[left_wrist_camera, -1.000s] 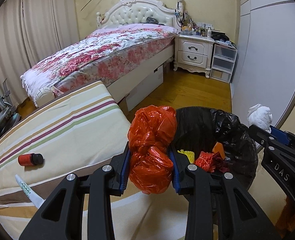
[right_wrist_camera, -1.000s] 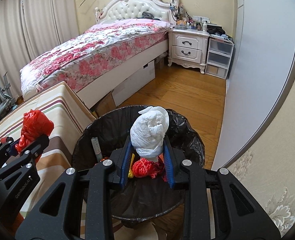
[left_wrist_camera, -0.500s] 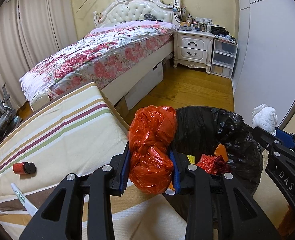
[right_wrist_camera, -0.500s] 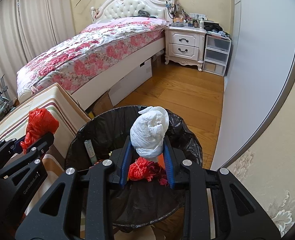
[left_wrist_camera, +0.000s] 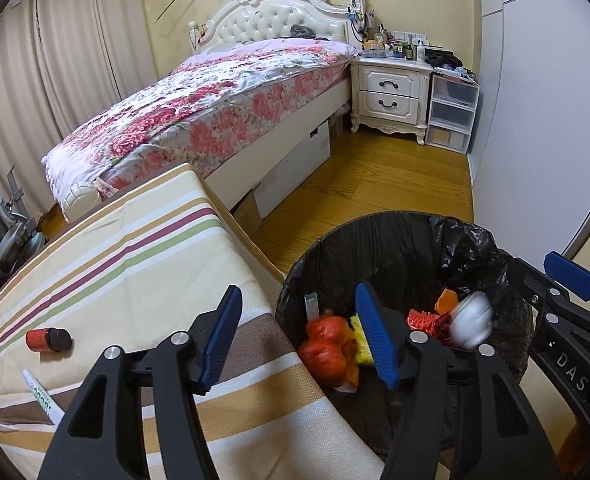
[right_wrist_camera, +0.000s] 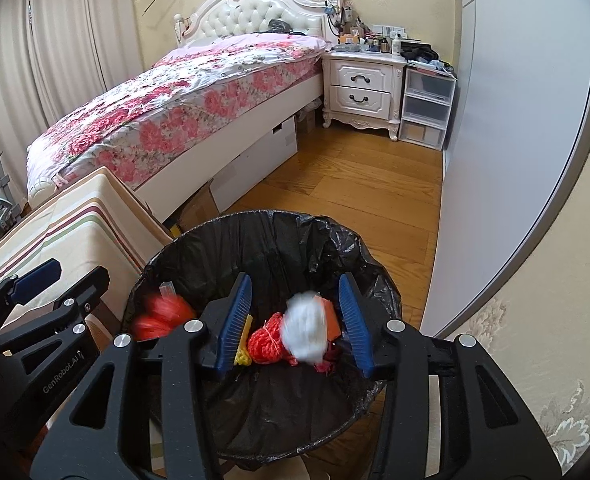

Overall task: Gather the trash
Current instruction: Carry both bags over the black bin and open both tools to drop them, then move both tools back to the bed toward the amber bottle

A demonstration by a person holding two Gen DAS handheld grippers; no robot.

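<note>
Both tools hang over the black-lined bin, their blue pads spread and gripping nothing: the left gripper and the right gripper have just been opening. The red bag lies in the bin's left side; the white wad, blurred, sits between the right pads without touching them. On the striped cloth rest a small red bottle and a tube. Beyond stands the bed.

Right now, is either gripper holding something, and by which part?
Nothing is held. Both grippers' jaws have just opened; the red bag and white wad are in the bin.
</note>
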